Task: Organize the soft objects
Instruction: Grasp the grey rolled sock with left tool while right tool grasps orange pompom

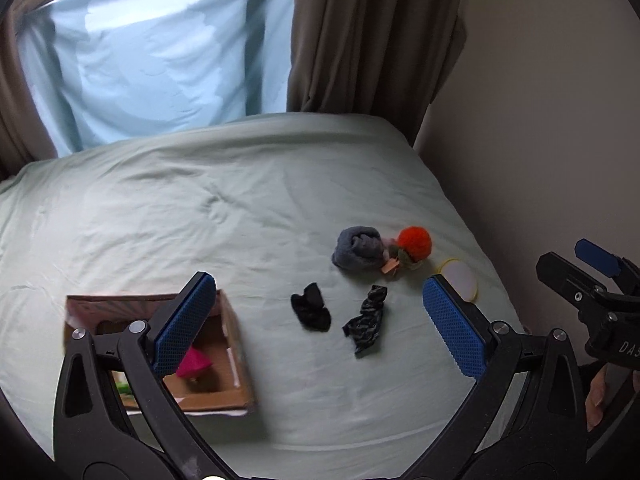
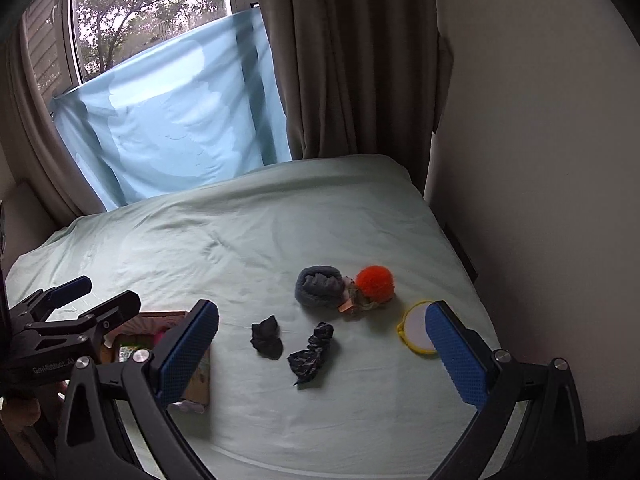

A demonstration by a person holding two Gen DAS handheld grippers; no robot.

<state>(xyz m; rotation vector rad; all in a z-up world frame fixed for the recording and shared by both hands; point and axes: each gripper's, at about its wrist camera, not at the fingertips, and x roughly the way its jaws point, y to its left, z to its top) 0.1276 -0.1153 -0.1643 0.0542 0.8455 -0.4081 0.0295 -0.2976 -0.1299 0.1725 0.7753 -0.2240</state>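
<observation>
Clearly the sorting is only partly done. Most of the soft things lie loose on the bed (image 1: 240,184), ahead of both claws, and only a little has reached the cardboard box (image 1: 236,344).

Both claws hover above the sheet with nothing in them. The left claw (image 1: 320,320) stands wide open, its blue pads far apart. The right claw (image 2: 324,352) is spread just as wide and grips nothing.

The box sits beneath and behind the left finger of the left claw, well to the left of the loose pile. Inside it a pink soft piece (image 1: 194,364) lies against the cardboard floor, and something green (image 1: 120,390) shows at the near-left corner; the finger hides the rest, so I cannot tell what else is in there.

Left to move, by my reading: a black sock (image 1: 311,307) and a dark patterned cloth (image 1: 366,326), near each other between the fingers of the left claw; farther ahead a rolled grey cloth (image 1: 358,248) touching a small heap with an orange pom-pom (image 1: 414,242); and a round yellow-rimmed pad (image 2: 414,328) just beside the right finger of the right claw. Five pieces out, so the task looks under halfway.
</observation>
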